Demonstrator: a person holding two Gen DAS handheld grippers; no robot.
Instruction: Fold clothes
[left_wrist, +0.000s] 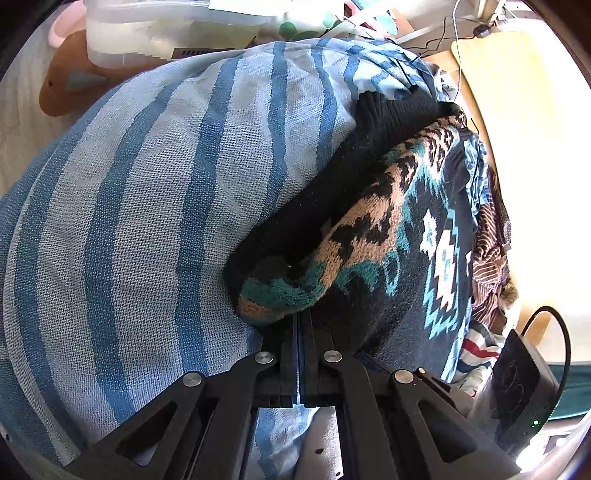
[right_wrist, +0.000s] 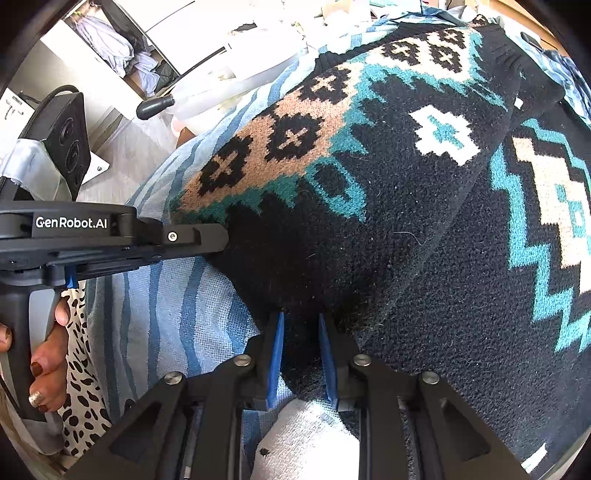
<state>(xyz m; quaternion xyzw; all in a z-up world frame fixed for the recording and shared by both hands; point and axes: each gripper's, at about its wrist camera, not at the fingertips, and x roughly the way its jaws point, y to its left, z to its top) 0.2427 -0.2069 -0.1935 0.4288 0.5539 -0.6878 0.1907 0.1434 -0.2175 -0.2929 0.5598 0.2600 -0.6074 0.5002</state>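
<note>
A knit sweater (left_wrist: 388, 221), black with teal, tan and white patterns, lies on a blue striped cloth (left_wrist: 147, 206). My left gripper (left_wrist: 299, 318) is shut, and a rolled fold of the sweater hides its tips. In the right wrist view the left gripper (right_wrist: 221, 238) comes in from the left and meets the sweater's (right_wrist: 369, 184) black edge, which is drawn to a point there. My right gripper (right_wrist: 301, 326) is shut on a black fold of the sweater, which fills the gap between its blue pads (right_wrist: 275, 354).
A clear plastic bin (left_wrist: 155, 33) stands beyond the striped cloth (right_wrist: 166, 314). More clothes (left_wrist: 491, 251) are heaped at the right beside a wooden tabletop (left_wrist: 524, 147). A black box with a cable (left_wrist: 524, 384) sits near right. A hand (right_wrist: 48, 354) in a spotted sleeve holds the left gripper's handle.
</note>
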